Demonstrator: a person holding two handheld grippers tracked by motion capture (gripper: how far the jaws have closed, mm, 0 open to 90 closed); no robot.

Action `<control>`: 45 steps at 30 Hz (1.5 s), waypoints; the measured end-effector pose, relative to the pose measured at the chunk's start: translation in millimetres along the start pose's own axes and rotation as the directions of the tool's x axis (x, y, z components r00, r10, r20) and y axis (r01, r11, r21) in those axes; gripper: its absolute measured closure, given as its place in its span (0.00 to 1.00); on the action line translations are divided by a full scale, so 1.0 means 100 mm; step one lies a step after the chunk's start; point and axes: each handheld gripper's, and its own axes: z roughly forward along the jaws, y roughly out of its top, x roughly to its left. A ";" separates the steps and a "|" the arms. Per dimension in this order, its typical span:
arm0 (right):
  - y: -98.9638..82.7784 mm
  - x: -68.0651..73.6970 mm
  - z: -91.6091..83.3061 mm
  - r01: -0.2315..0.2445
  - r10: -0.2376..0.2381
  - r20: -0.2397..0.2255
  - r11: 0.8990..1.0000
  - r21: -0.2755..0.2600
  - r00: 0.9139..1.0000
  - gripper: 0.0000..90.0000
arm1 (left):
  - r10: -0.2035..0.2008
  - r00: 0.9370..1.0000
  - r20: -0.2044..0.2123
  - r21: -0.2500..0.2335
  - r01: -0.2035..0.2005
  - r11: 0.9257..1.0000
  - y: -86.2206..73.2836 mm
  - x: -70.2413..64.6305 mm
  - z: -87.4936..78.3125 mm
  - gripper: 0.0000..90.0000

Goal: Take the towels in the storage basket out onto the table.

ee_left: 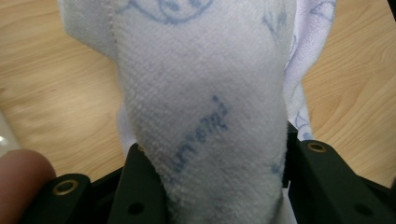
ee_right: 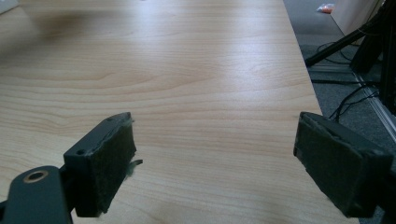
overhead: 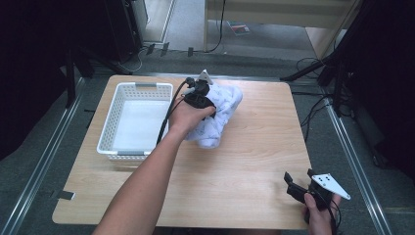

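Item: white towel [overhead: 218, 115] with faint blue print, bunched; lies on the table [overhead: 254, 147] near its far edge, just right of the basket [overhead: 134, 120].
Item: white perforated plastic basket, rectangular, on the table's left half.
Item: left gripper [overhead: 199, 98], on the towel's left side; jaws clamped tight on a thick fold of the cloth [ee_left: 205, 121], which fills the gap between them.
Item: right gripper [overhead: 313, 188], at the table's near right corner, well apart from the towel; jaws spread wide over bare wood, nothing between the pads [ee_right: 109, 161].
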 end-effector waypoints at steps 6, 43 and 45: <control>0.00 -0.01 0.00 -0.003 0.003 -0.002 1.000 -0.004 1.000 0.15 | -0.007 1.000 0.015 0.023 0.006 1.000 -0.05 -0.06 0.21 0.67; 0.00 0.02 0.00 0.013 -0.013 0.006 1.000 0.005 1.000 0.15 | -0.133 0.991 -0.009 -0.029 0.133 0.991 -0.20 0.57 -0.09 0.00; 0.00 0.02 0.00 0.013 -0.013 0.007 1.000 0.005 1.000 0.15 | -0.151 0.988 -0.027 -0.050 0.149 0.987 -0.23 0.75 -0.21 0.00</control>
